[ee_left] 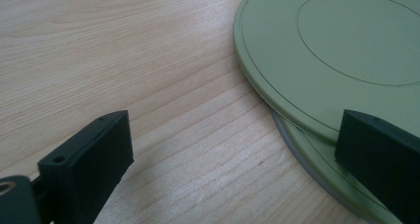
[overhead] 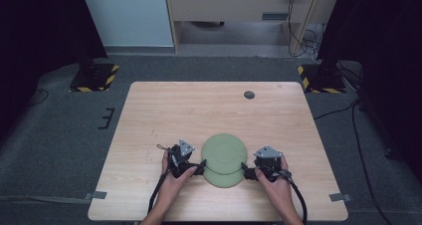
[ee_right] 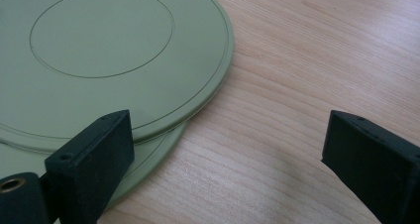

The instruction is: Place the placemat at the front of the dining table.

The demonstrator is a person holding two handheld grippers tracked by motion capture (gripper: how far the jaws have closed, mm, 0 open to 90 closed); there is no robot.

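Two flat green plates lie overlapped on the wooden table (overhead: pixel 164 105), the upper plate (overhead: pixel 225 149) shifted farther from me over the lower plate (overhead: pixel 222 178). In the left gripper view the upper plate (ee_left: pixel 337 50) covers most of the lower plate (ee_left: pixel 322 184). My left gripper (overhead: pixel 200 166) sits at the stack's left edge, open, with one jaw over the plates and one over bare wood. At the stack's right edge my right gripper (overhead: pixel 245 169) is open too. Its view shows the upper plate (ee_right: pixel 99 55) above the lower plate's rim (ee_right: pixel 153 154).
A small dark round cap (overhead: pixel 249 94) sits in the table near the far edge. Grey tape tabs (overhead: pixel 339 196) mark the near corners. Beyond the table are carpet, hazard-striped stand bases (overhead: pixel 94 78) and cables.
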